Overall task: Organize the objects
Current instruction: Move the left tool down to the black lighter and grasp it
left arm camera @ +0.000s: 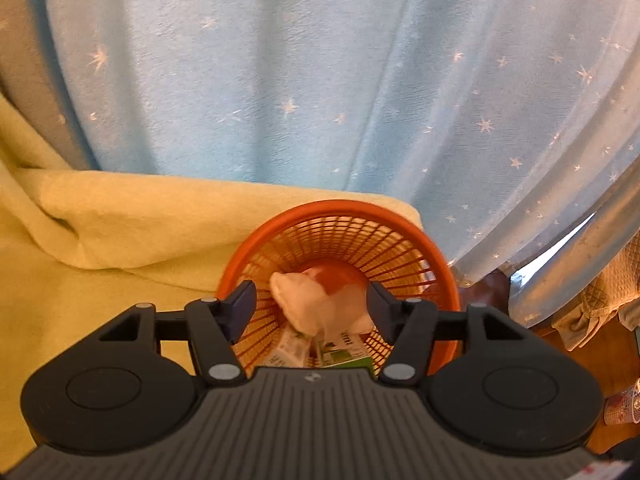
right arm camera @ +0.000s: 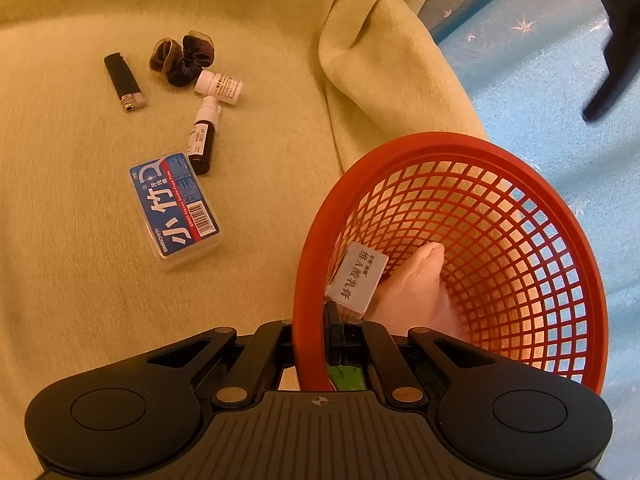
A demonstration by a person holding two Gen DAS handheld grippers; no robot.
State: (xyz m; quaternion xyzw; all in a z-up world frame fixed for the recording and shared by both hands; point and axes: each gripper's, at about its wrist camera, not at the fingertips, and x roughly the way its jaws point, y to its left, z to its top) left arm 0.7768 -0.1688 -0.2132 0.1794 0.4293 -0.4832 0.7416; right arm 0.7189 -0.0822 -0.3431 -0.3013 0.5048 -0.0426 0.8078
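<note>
An orange mesh basket [right arm camera: 500,152] stands on the yellow blanket [right arm camera: 80,280]. My right gripper [right arm camera: 320,338] is shut on the basket's near rim. Inside lie a white box with Chinese print [right arm camera: 356,280], a pale cloth bundle [right arm camera: 416,288] and a green box [right arm camera: 346,376]. Left of the basket on the blanket are a blue floss-pick case [right arm camera: 175,210], a dark spray bottle [right arm camera: 204,136], a small white bottle [right arm camera: 219,86], a brown scrunchie [right arm camera: 184,58] and a black lighter [right arm camera: 124,82]. My left gripper [left arm camera: 312,308] hangs open over the basket [left arm camera: 340,208], with the cloth bundle [left arm camera: 316,300] below its fingers.
A blue curtain with stars [left arm camera: 320,80] hangs close behind the basket. The blanket is bunched into folds [right arm camera: 360,60] beside it. A black furniture leg [right arm camera: 616,40] stands at the upper right. Wooden floor and a small pink holder [left arm camera: 620,404] lie at the right.
</note>
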